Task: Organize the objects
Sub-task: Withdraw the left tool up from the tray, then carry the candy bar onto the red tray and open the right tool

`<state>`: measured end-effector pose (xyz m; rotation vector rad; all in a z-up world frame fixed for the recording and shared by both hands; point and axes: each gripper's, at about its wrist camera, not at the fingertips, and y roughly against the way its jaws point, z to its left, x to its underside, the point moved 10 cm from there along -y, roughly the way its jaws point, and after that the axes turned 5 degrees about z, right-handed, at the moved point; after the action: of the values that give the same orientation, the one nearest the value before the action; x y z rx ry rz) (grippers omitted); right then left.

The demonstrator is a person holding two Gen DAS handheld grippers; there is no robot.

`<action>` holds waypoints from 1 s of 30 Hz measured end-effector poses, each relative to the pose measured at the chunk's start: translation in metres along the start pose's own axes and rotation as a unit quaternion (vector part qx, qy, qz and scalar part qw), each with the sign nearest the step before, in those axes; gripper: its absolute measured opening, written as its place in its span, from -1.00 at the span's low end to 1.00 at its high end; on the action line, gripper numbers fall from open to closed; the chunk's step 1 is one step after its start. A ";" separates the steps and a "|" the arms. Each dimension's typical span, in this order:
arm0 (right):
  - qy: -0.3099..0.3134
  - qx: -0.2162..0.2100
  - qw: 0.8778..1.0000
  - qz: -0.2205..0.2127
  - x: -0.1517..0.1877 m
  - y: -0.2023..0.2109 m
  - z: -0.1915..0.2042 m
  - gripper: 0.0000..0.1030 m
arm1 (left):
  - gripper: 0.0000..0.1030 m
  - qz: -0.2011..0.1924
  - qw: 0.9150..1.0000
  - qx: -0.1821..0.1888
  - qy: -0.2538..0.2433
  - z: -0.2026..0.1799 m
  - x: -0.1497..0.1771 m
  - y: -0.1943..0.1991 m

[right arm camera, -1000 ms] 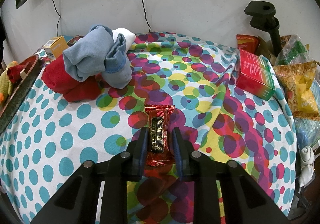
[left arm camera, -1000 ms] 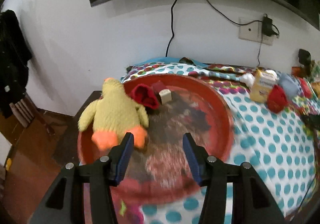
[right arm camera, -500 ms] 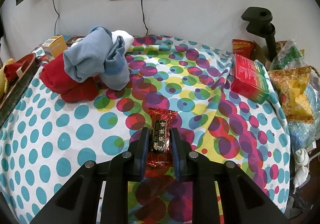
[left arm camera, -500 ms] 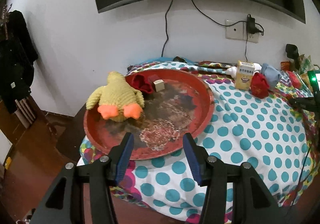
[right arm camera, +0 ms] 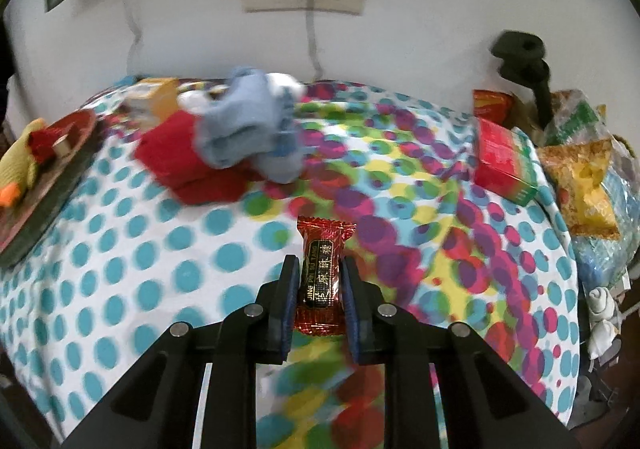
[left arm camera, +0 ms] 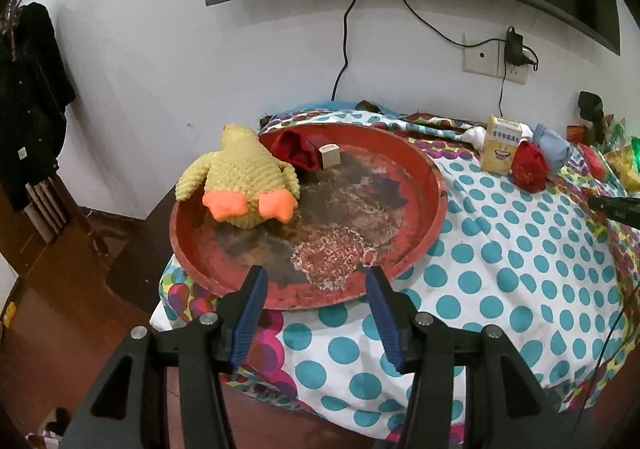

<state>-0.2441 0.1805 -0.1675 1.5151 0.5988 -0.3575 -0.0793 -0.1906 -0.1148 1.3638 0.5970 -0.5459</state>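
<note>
Sorting looks partly done. The red tray (left arm camera: 434,185) at the table's left end already holds a yellow plush duck (left arm camera: 244,179), a red cloth (left arm camera: 294,151) and a small wooden block (left arm camera: 330,155). The right gripper (right arm camera: 319,291) pinches a red snack packet (right arm camera: 322,277) between its pads, the packet apparently lifted clear of the dotted tablecloth (right arm camera: 132,269); the blurred background suggests motion, heading unclear. The left gripper (left arm camera: 316,307) hangs empty, jaws spread wide, just short of the tray's near rim. Left to sort, as a judgement: a red sock bundle (right arm camera: 188,165) with a blue-grey sock roll (right arm camera: 248,129) lying partly on it, a yellow carton (left arm camera: 502,145), a red box (right arm camera: 504,159) and crinkly snack bags (right arm camera: 584,173) at the far right. If the packet is bound for the tray, the sock pile sits near that path. A black clamp stand (right arm camera: 524,61) rises behind the box, near the wall.
</note>
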 end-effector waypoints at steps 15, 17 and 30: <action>0.110 -0.120 0.986 -0.022 -0.047 0.028 0.193 -0.61 | 0.02 0.015 1.000 -0.002 0.009 0.012 0.004 -0.010; 0.123 -0.127 0.984 -0.021 -0.058 0.024 0.214 -0.61 | 0.02 0.017 1.000 0.003 0.010 0.013 0.005 -0.011; 0.166 -0.132 0.977 0.014 -0.130 -0.038 0.319 -0.61 | 0.02 0.030 0.999 0.005 0.017 0.018 0.010 -0.019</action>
<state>-0.3252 -0.1555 -0.1396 1.3311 0.8519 0.0028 -0.0834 -0.2111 -0.1333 1.3989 0.5783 -0.4787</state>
